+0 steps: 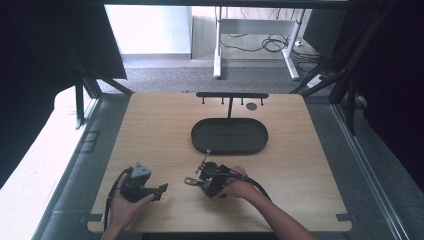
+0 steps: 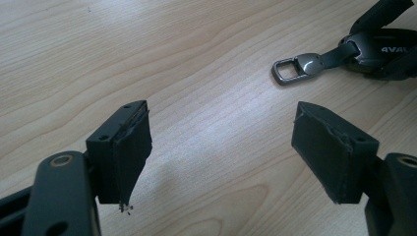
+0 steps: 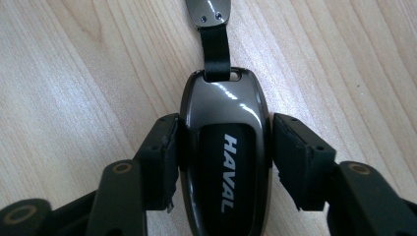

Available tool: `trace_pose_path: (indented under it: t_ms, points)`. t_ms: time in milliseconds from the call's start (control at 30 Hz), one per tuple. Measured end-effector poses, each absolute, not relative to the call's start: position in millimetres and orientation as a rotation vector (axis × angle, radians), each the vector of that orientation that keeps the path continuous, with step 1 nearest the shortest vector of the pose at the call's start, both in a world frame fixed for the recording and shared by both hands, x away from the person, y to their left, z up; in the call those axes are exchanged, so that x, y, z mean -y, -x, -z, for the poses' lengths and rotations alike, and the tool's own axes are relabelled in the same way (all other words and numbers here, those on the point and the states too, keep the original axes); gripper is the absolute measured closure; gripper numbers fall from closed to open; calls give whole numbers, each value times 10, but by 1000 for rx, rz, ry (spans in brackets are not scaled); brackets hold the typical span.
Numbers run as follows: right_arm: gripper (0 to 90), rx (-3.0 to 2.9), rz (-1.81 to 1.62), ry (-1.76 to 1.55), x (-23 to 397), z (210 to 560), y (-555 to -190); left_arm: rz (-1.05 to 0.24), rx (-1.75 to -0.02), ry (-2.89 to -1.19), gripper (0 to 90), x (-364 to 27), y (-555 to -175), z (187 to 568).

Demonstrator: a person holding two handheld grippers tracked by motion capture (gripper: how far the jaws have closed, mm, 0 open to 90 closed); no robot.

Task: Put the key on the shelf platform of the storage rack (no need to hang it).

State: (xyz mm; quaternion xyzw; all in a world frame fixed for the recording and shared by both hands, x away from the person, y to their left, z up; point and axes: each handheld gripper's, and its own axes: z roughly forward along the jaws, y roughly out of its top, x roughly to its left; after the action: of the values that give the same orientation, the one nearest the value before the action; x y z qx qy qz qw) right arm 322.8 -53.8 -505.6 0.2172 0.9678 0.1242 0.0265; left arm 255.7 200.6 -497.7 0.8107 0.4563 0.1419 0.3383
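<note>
Clamping the glossy key fob (image 3: 224, 162) by its flat sides, the right gripper (image 3: 223, 157) holds something hard, light, likely slippery. The left gripper (image 2: 221, 152) hangs released over the desk (image 2: 147, 59).

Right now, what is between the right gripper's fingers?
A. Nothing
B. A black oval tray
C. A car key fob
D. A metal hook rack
C: in the right gripper view the right gripper has its fingers pressed on both sides of the key fob, which lies on the table.

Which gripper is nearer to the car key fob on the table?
The right. The right gripper has its pads against both sides of the key fob. The left gripper stands open, apart from it, facing its metal clasp.
</note>
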Motion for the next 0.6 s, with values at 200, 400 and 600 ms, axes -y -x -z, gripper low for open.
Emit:
trace_pose_path:
  t_ms: [200,400,600]
  points:
    - [486,-2990,-385,-689,538,5051,-3228,-371,-1189,-2108,231,-2008,-2555,4971]
    - [489,-2995,-379,-677,538,5045,-3230,-371,-1190,-2105,232,-2013,-2555,4967]
    - [491,-3007,-414,-674,559,4948,-3227,-373,-1191,-2099,232,-2025,-2553,4955]
